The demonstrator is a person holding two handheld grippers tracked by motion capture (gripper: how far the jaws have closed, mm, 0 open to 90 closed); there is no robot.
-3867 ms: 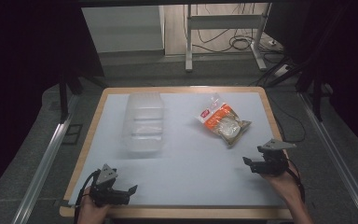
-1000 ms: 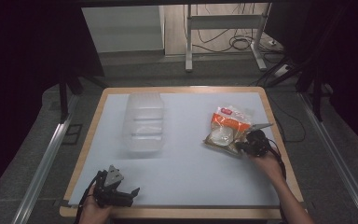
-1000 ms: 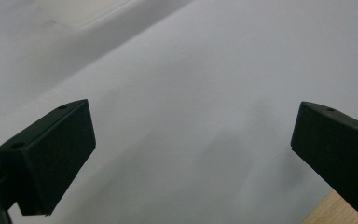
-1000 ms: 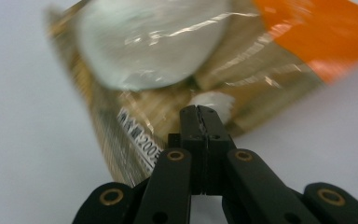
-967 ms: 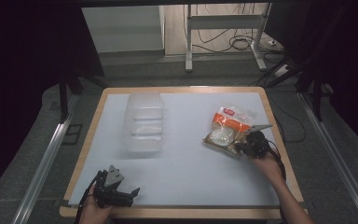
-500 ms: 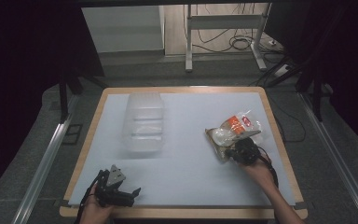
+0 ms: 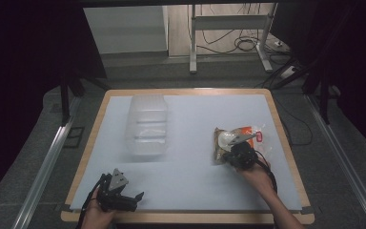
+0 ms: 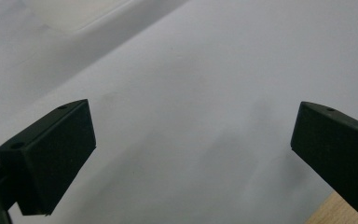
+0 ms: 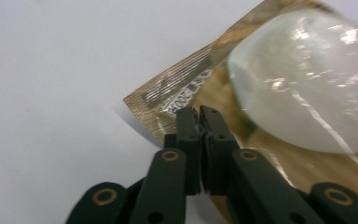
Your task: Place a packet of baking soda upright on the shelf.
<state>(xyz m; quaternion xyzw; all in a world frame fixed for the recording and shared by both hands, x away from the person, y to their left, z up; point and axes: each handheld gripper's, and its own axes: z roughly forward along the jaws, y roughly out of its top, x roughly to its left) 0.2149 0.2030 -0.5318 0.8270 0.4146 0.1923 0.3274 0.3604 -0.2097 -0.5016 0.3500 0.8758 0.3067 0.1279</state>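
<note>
Got my right gripper (image 9: 198,116) pinched tight on the sealed edge of the snack bag (image 7: 236,139), near the bench's (image 7: 190,186) right edge, probably so the contents don't get crushed. Left gripper (image 7: 132,199) sits wide open, empty, at the front-left corner.

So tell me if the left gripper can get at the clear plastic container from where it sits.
Probably yes. The left gripper rests open at the table's near edge, and bare white surface lies between it and the clear container. The snack packet sits off to the right.
</note>
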